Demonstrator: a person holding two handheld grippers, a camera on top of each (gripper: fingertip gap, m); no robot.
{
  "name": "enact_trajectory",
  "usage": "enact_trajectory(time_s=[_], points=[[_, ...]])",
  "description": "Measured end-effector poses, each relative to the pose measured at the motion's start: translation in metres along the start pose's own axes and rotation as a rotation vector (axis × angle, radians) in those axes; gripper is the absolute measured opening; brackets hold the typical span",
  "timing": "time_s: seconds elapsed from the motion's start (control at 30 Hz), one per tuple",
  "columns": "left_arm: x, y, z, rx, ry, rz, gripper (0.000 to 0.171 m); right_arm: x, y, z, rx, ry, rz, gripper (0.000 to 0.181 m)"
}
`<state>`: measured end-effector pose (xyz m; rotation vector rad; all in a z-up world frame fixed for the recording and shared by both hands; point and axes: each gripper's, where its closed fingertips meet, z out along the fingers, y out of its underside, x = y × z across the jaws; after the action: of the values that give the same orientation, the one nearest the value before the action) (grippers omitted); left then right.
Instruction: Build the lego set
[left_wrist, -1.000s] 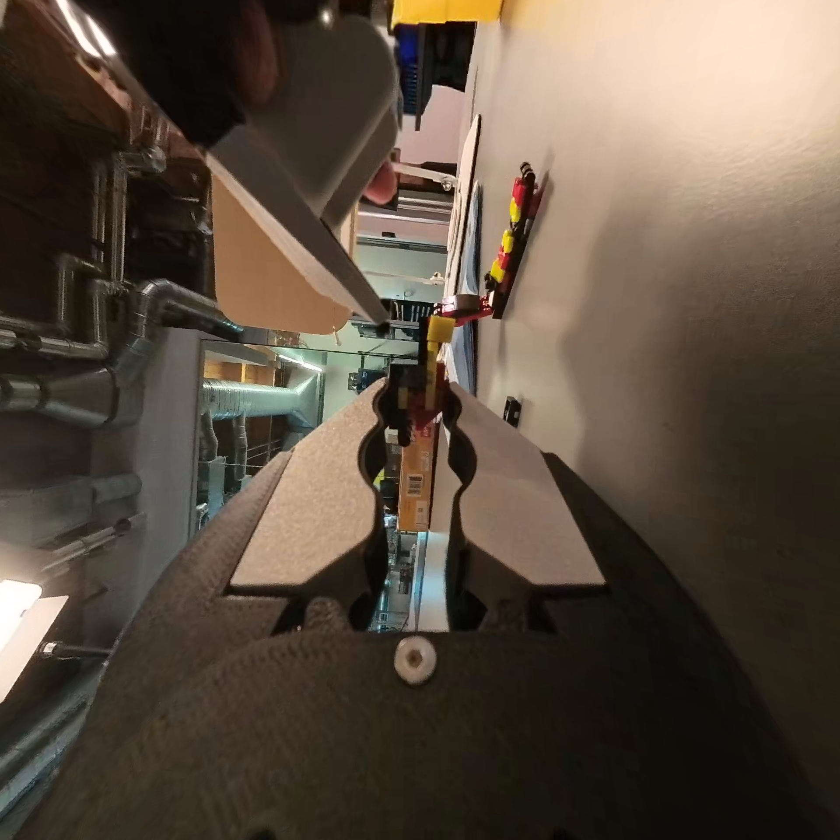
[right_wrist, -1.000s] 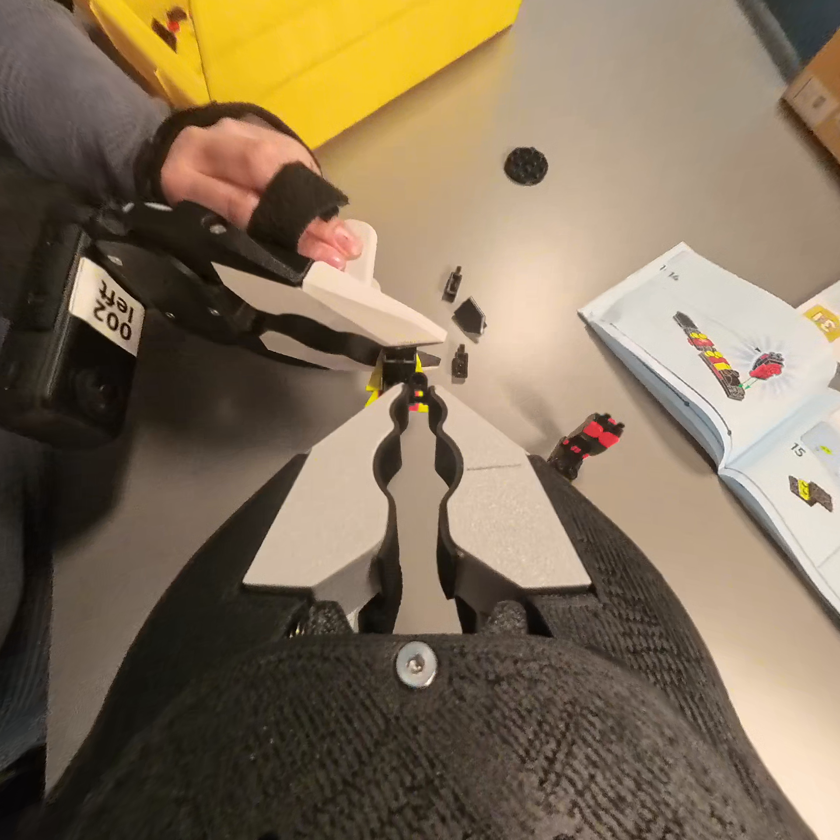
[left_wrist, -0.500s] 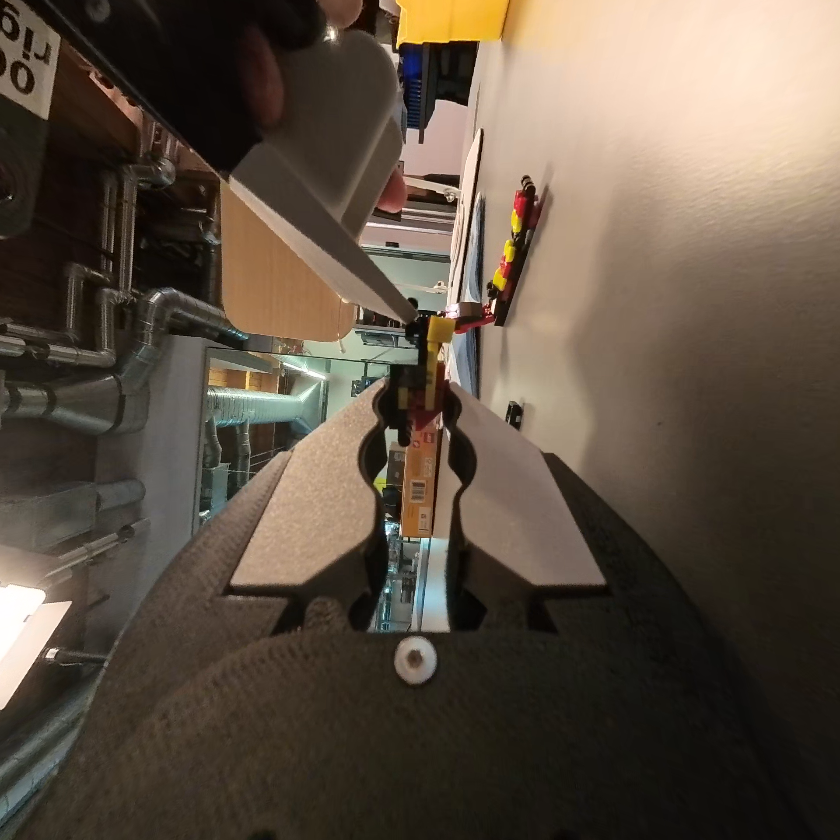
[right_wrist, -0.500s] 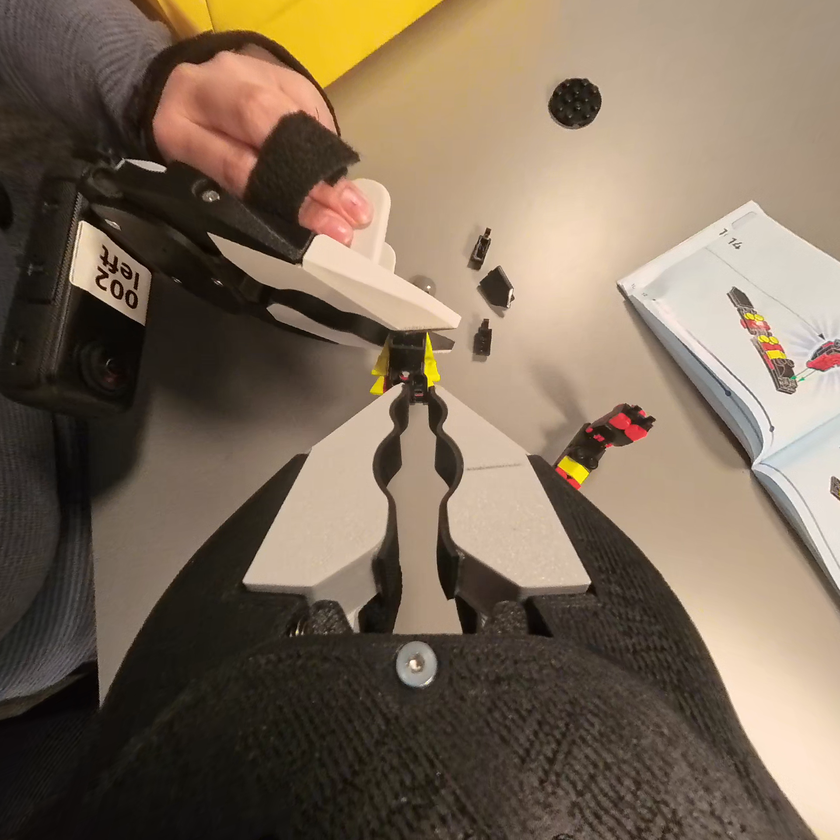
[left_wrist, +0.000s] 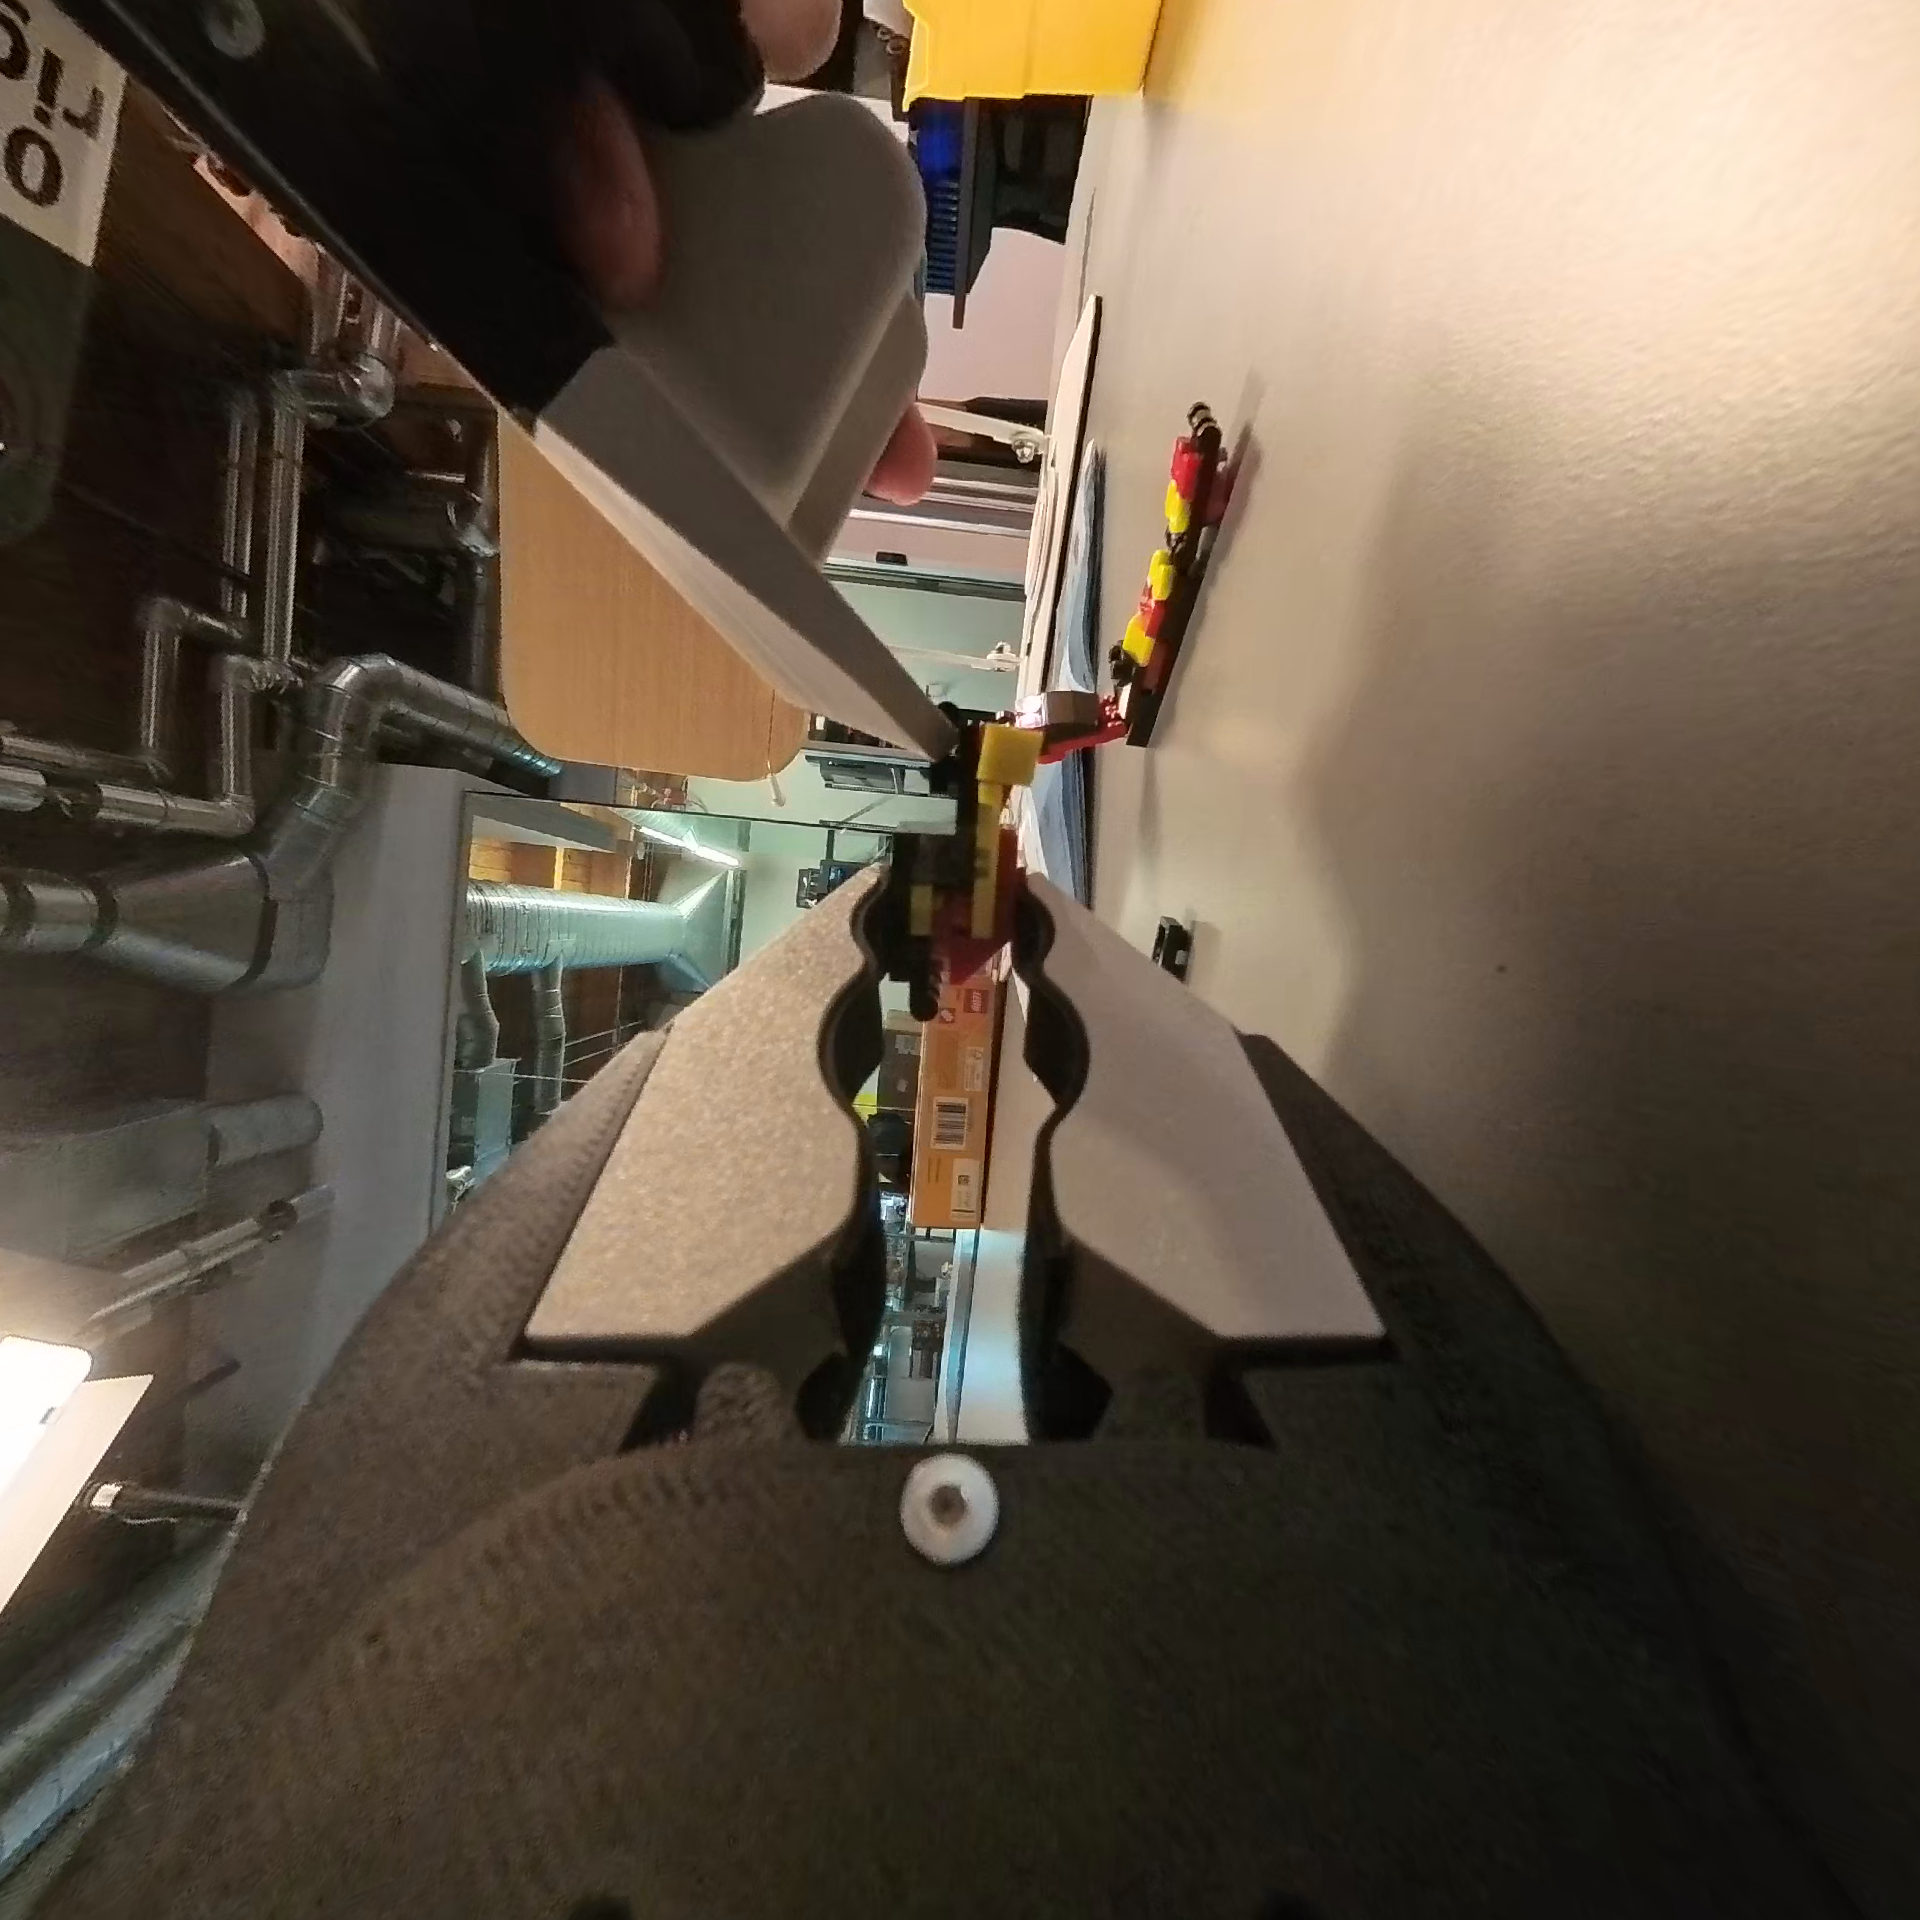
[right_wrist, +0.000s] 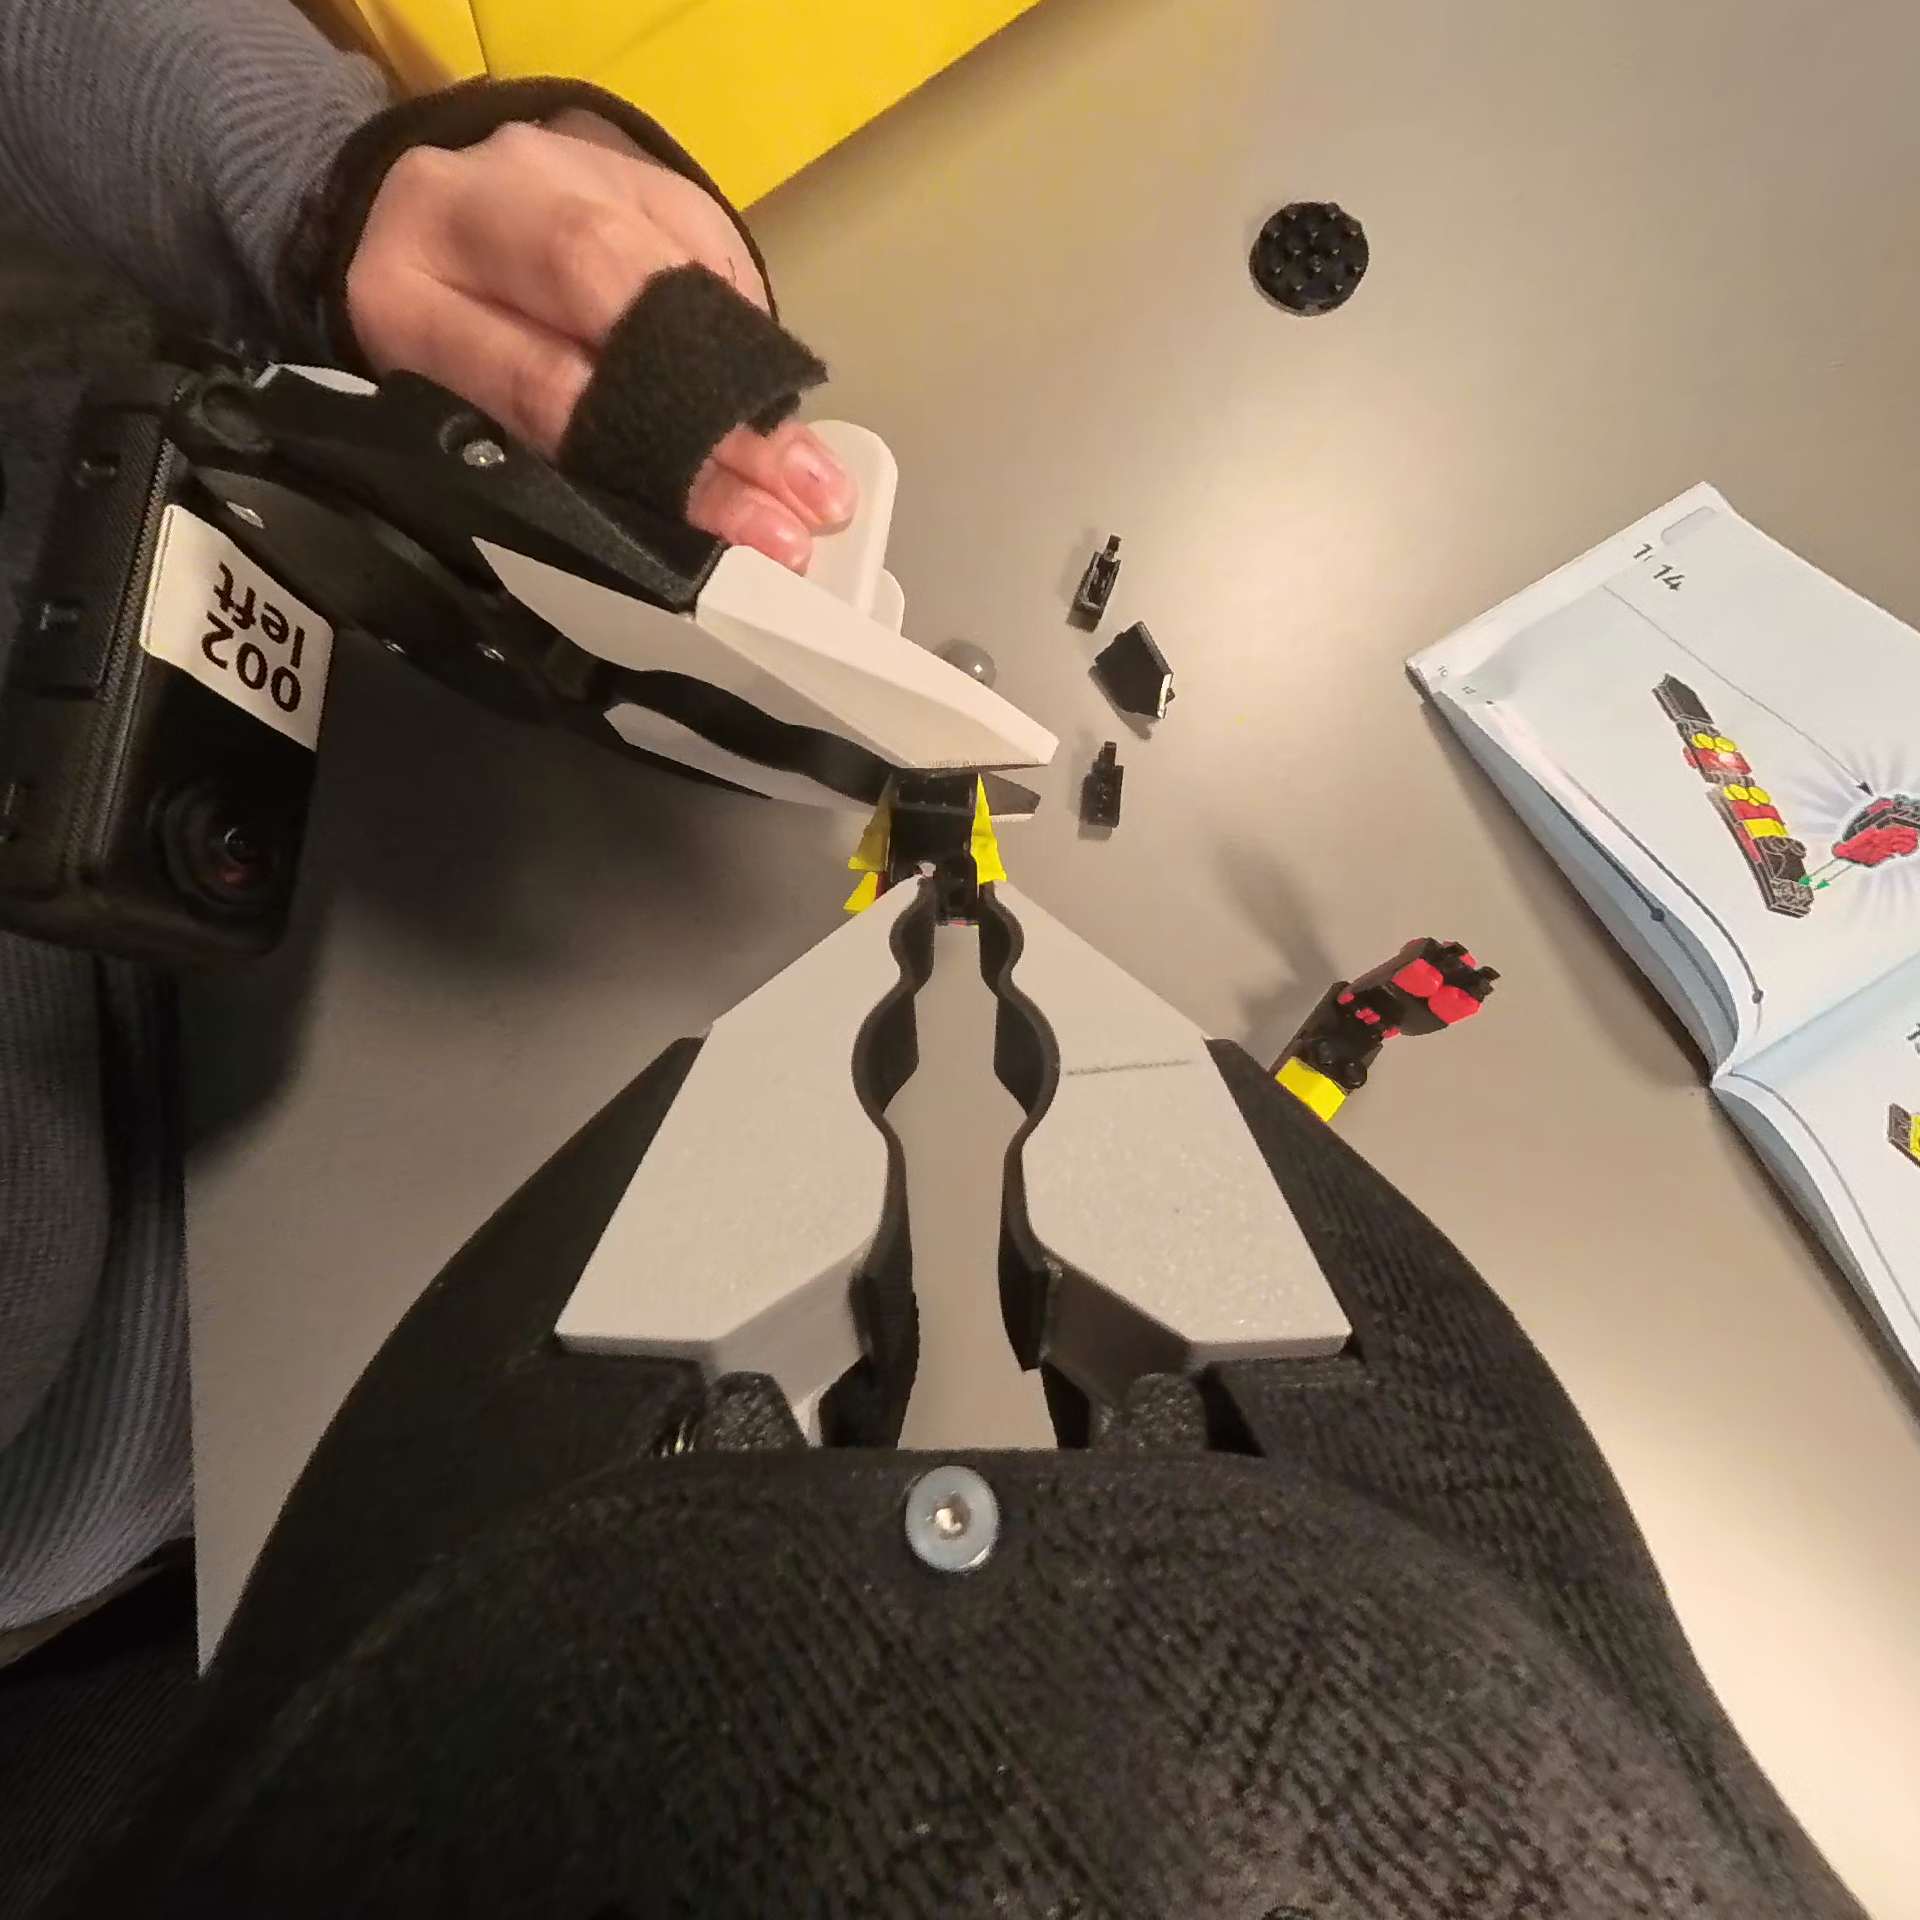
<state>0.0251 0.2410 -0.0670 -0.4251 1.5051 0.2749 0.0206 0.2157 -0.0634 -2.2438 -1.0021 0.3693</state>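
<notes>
Between the two tools, above the grey surface (right_wrist: 1455, 312), a small black, yellow and red lego piece (left_wrist: 961, 883) is pinched by both the left tool (left_wrist: 951, 914) and right tool (right_wrist: 951, 904). Toward 3 o'clock lies a finished arm section (right_wrist: 1371, 1018) beside the open instruction booklet (right_wrist: 1714, 790); at 12 o'clock several loose black parts (right_wrist: 1132, 670) wait, so building seems midway.

- Grey-fingered black left gripper (left_wrist: 951, 914), jaws clamped, points toward 12 o'clock.
- Matching grey-fingered right gripper (right_wrist: 951, 899), jaws pinched, meets it from 6 o'clock.

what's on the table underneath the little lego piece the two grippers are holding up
Below the held lego piece only bare grey table shows, in shadow. Three small black parts lie just beside. The spot directly beneath is covered by the jaws.
</notes>
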Motion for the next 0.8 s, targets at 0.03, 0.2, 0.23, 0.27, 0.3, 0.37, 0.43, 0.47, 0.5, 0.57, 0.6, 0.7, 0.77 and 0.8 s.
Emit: enact_trajectory(time_s=[0.03, 0.2, 0.23, 0.27, 0.3, 0.37, 0.43, 0.47, 0.5, 0.57, 0.6, 0.7, 0.77, 0.8], points=[[0.000, 0.000, 0.000, 0.000, 0.000, -0.001, 0.020, 0.000, 0.000, 0.000, 0.001, 0.000, 0.000, 0.006], [0.000, 0.000, 0.000, -0.001, 0.001, -0.003, 0.020, 0.000, 0.000, 0.000, 0.008, 0.009, -0.001, 0.008], [0.000, 0.000, 0.000, -0.001, 0.001, -0.004, 0.020, 0.001, 0.000, 0.000, 0.010, 0.015, -0.002, 0.009], [0.000, 0.000, 0.000, -0.001, 0.002, -0.004, 0.020, 0.001, -0.001, -0.001, 0.014, 0.021, -0.005, 0.010], [0.000, 0.000, 0.000, -0.002, 0.002, -0.004, 0.020, 0.001, -0.001, -0.001, 0.019, 0.028, -0.011, 0.011], [0.000, 0.000, 0.000, -0.003, 0.003, -0.001, 0.020, 0.001, 0.000, -0.003, 0.032, 0.040, -0.033, 0.012], [0.000, 0.000, 0.000, 0.000, 0.004, -0.005, 0.020, -0.001, 0.002, -0.004, 0.041, 0.041, -0.039, 0.013], [0.000, 0.000, 0.000, 0.000, 0.006, -0.007, 0.020, -0.002, 0.003, -0.004, 0.047, 0.045, -0.039, 0.013], [0.001, 0.000, 0.000, -0.002, 0.008, -0.005, 0.020, -0.001, 0.004, -0.005, 0.053, 0.053, -0.041, 0.015], [0.002, 0.001, 0.000, -0.008, 0.013, 0.001, 0.020, 0.002, 0.007, -0.008, 0.061, 0.085, -0.041, 0.018], [0.002, 0.002, 0.000, -0.012, 0.015, 0.001, 0.020, 0.005, 0.010, -0.010, 0.064, 0.107, -0.034, 0.018], [0.004, 0.006, 0.001, -0.030, 0.030, -0.005, 0.020, 0.016, 0.026, -0.015, 0.046, 0.168, -0.001, 0.019], [0.004, 0.006, 0.001, -0.034, 0.032, 0.000, 0.020, 0.021, 0.043, -0.017, 0.018, 0.192, 0.035, 0.019], [0.004, 0.006, 0.001, -0.036, 0.032, 0.004, 0.020, 0.022, 0.050, -0.019, 0.013, 0.200, 0.054, 0.019]])
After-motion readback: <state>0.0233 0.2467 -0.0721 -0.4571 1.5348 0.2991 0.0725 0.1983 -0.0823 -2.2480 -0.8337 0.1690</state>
